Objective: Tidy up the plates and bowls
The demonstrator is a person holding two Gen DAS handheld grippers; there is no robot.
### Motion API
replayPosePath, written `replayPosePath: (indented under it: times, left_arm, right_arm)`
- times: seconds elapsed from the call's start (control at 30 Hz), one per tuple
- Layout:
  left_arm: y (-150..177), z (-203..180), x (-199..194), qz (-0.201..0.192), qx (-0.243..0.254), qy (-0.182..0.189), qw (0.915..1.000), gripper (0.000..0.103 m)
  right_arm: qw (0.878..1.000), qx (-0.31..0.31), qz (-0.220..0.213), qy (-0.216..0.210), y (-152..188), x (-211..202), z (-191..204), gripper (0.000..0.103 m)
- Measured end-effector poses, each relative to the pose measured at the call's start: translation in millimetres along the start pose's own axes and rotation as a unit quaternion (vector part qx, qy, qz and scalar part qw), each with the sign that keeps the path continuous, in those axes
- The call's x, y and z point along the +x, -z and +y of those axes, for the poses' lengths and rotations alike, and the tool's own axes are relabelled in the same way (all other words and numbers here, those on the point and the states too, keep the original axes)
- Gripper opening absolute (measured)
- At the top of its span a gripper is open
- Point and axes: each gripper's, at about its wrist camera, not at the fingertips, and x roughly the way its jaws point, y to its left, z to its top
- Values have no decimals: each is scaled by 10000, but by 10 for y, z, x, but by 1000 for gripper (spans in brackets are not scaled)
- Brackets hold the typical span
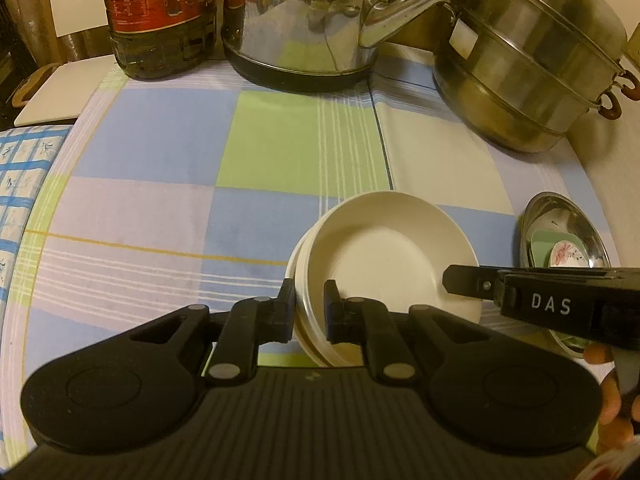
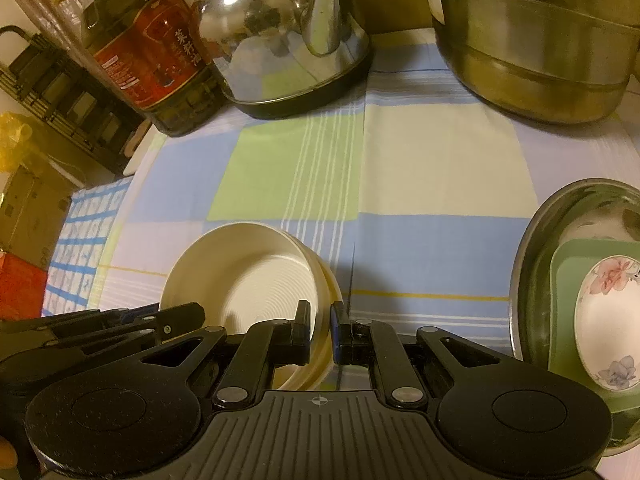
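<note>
Two nested cream bowls (image 1: 384, 256) sit on the checked tablecloth; they also show in the right wrist view (image 2: 256, 280). My left gripper (image 1: 310, 304) is shut on the stack's left rim. My right gripper (image 2: 320, 328) is shut on the stack's right rim; its finger reaches over the bowls in the left wrist view (image 1: 472, 282). A steel basin (image 2: 536, 248) at the right holds a green plate (image 2: 568, 280) and a floral bowl (image 2: 608, 312); the basin also shows in the left wrist view (image 1: 568, 216).
At the back stand an oil bottle (image 1: 160, 16), a steel kettle (image 1: 304, 20) and a large stacked steamer pot (image 1: 532, 64). A blue-patterned cloth (image 1: 20, 184) lies off the table's left edge.
</note>
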Motion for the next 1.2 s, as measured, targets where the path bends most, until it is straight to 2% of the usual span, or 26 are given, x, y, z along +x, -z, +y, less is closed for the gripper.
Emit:
replayPosePath:
  times: [0.07,0.13,0.2,0.23,0.43,0.67,0.83,1.2]
  left_arm:
    - [3,-7,-6,-5,9,-29,10000,17]
    - [9,-7,-32,-29,-13,-21,10000,18]
    - [15,-8,-81,-74,-33,-3,10000,19]
    - [20,-11,-117,-100,-44,-3,9999,20]
    - [111,-20,-496,-397,-68,91,9991,20]
    - [424,-72,-1039,-680,0,8,9977,20]
    - [803,-139,-1347,-705,-4,-105,9975,22]
    - [1710,-419,-1848,-721,-238,-217,9969,24]
  right_arm:
    - [9999,-61,-77,23,14,-28,8,12]
    - [9997,-137,-203,66,28,-84,16,23]
    - [9994,-138,-309,52,39,-151,7,50]
    - [9993,-122,-351,22,40,-186,-5,53]
    - [9981,-40,-600,-148,126,-522,-70,54]
    - [9950,28,-921,-391,424,-1064,-173,55]
    - [9934,-12,-1030,-511,729,-1397,-217,55]
    - [9933,-167,-952,-627,1558,-1894,-331,56]
